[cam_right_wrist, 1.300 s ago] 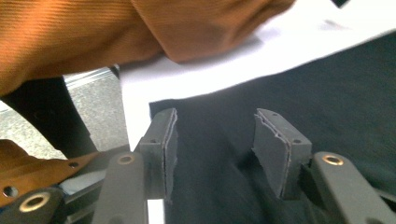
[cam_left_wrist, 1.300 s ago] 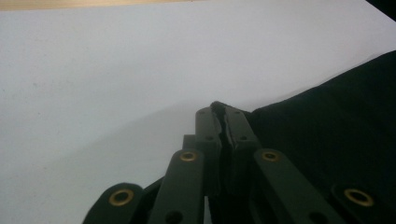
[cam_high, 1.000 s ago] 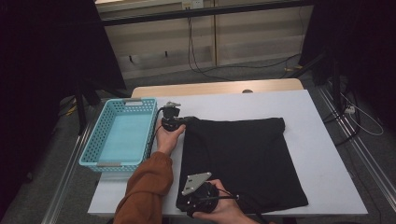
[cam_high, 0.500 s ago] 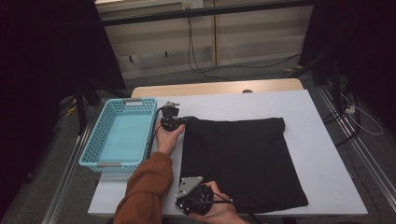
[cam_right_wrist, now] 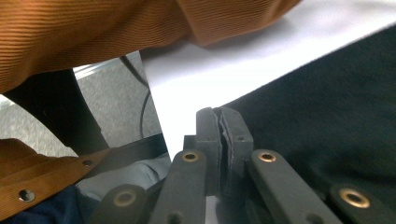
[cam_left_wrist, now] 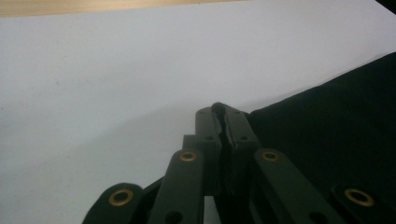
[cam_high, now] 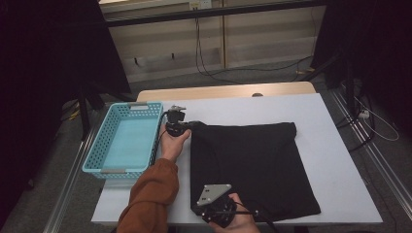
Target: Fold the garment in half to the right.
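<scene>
The left gripper (cam_high: 176,127) has its 2 jaws pressed together on the far left corner of the black cloth (cam_high: 252,170); a bit of dark fabric sits between the tips in the left gripper view. The right gripper (cam_high: 219,208) is clamped on the near left corner; the cloth lies flat on the white table (cam_high: 311,104); a blue basket (cam_high: 127,141) stands left of it.

Lab: white table (cam_high: 311,111), dark curtains (cam_high: 43,63), loose cables (cam_high: 214,73).
</scene>
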